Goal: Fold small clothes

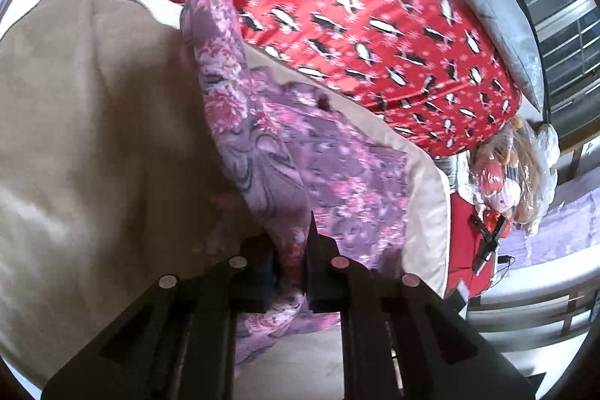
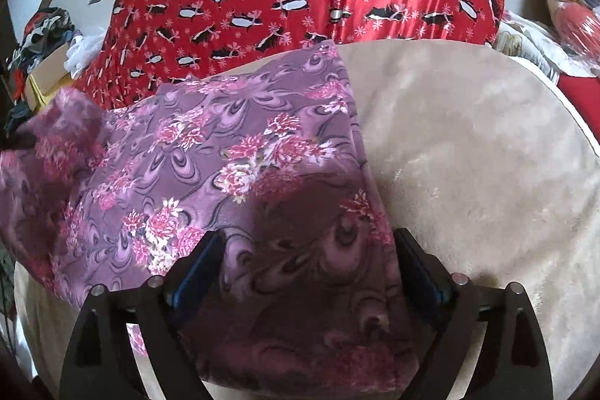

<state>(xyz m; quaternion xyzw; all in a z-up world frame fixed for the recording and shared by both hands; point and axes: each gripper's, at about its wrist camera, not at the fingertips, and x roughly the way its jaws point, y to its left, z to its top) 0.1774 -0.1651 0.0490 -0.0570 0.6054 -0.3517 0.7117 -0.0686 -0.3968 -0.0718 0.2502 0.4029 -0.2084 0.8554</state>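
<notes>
The left gripper (image 1: 290,272) pinches a bunched edge of the purple floral garment (image 2: 232,152), jaws narrow, lifting it into a ridge. The thin, soft cloth lies on a beige mat (image 2: 468,145) over the red penguin-print sheet (image 1: 375,6). The right gripper (image 2: 305,268) hovers over the flat part, its 2 jaws wide apart. The cloth looks light, limp and best gripped at hems or corners.
</notes>
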